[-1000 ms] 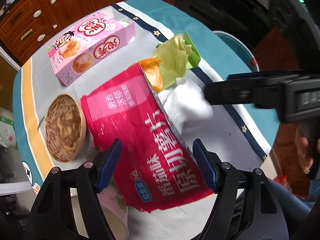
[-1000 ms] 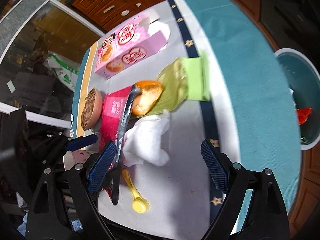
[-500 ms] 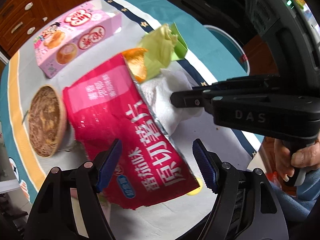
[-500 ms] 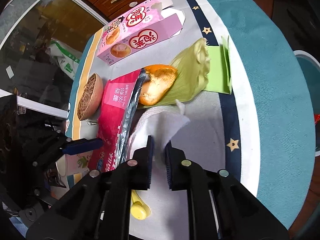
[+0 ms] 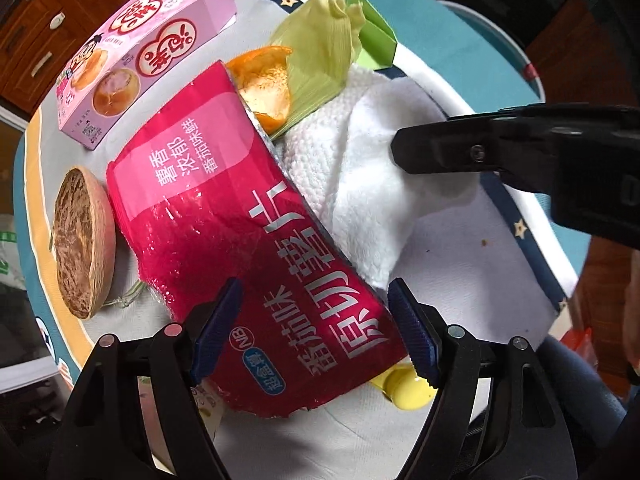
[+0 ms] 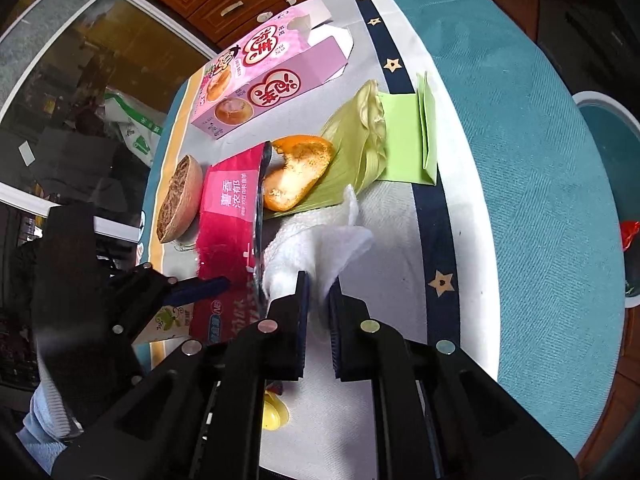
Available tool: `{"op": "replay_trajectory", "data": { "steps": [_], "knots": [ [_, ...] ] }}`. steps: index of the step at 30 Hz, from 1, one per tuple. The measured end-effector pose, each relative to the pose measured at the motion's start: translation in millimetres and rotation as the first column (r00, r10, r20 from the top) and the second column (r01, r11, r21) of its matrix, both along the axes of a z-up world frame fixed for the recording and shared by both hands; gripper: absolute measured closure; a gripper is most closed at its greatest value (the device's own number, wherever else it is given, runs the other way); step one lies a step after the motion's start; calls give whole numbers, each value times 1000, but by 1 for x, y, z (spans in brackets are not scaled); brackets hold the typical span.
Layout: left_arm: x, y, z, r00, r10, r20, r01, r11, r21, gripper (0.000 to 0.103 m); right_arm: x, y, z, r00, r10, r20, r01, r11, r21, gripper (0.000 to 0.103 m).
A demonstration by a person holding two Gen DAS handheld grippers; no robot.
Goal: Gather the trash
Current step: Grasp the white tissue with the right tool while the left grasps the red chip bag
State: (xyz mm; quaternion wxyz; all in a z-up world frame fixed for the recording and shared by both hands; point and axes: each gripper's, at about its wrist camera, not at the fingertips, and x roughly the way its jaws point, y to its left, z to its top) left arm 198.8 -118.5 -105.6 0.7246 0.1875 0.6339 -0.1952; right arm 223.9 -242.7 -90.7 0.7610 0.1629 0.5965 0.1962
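A red chip bag (image 5: 224, 208) lies flat on the tablecloth. My left gripper (image 5: 314, 324) points straight down over its near end. Its jaws are opening, and the bag lies between the blue pads (image 5: 216, 320) without being pressed. A crumpled white paper towel (image 5: 360, 152) rests to the right of the bag. My right gripper (image 6: 319, 296) is shut on the paper towel (image 6: 320, 248), whose pinched fold bunches up between the pads. In the left wrist view the right gripper (image 5: 400, 148) comes in from the right onto the towel.
Behind the bag lie a pink snack box (image 5: 136, 64), an orange peel (image 5: 264, 88), a corn husk (image 5: 320, 40) and folded green paper (image 5: 376, 36). A brown shell half (image 5: 80, 240) sits left, a yellow spoon (image 5: 404, 388) near. A teal bin (image 6: 616, 184) stands beyond the table's right edge.
My right gripper went from wide open to shut on the paper towel, bunching it up. My left gripper sank closer to the red bag.
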Motion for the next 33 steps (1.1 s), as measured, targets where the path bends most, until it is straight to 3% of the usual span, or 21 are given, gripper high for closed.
{"op": "replay_trajectory", "data": {
  "steps": [4, 6, 8, 9, 15, 19, 21, 22, 23, 28, 33],
  "knots": [
    [-2, -5, 2, 999, -14, 50, 15, 1000, -26, 26, -4, -4, 9, 999, 2, 33, -3, 1000, 10, 94],
    [-4, -6, 7, 998, -23, 65, 27, 998, -56, 46, -5, -8, 15, 999, 1, 51, -2, 1000, 13, 94],
    [-4, -7, 9, 998, -27, 53, 31, 997, -70, 92, -7, -14, 20, 998, -8, 63, 7, 1000, 20, 94],
    [-4, -6, 10, 999, -24, 44, 27, 996, -81, 97, -7, -17, 22, 998, -14, 69, 13, 1000, 20, 94],
    [-12, -2, 27, 997, -18, 69, 26, 994, -105, 99, -11, -40, 23, 995, -64, 83, 64, 998, 6, 94],
    [-4, 10, 42, 996, 65, 67, -55, 988, -145, 95, -15, -50, 17, 994, -86, 75, 84, 996, 19, 94],
    [-1, 6, 43, 992, 99, 77, -89, 989, -122, 73, -16, -52, 14, 993, -95, 69, 92, 995, 37, 94],
    [-2, 6, 44, 990, 108, 91, -98, 989, -108, 48, -17, -53, 12, 993, -97, 67, 95, 995, 43, 94],
    [-3, 1, 44, 984, 121, 131, -111, 991, -78, 41, -17, -54, 10, 993, -98, 65, 95, 994, 49, 94],
    [14, -23, 34, 971, 152, 185, -158, 987, 15, 40, -20, -60, 5, 994, -92, 63, 87, 994, 72, 94],
    [30, -9, 14, 949, 256, 181, -276, 957, 90, 40, -19, -65, 2, 994, -85, 65, 79, 992, 99, 94]
  ]
}}
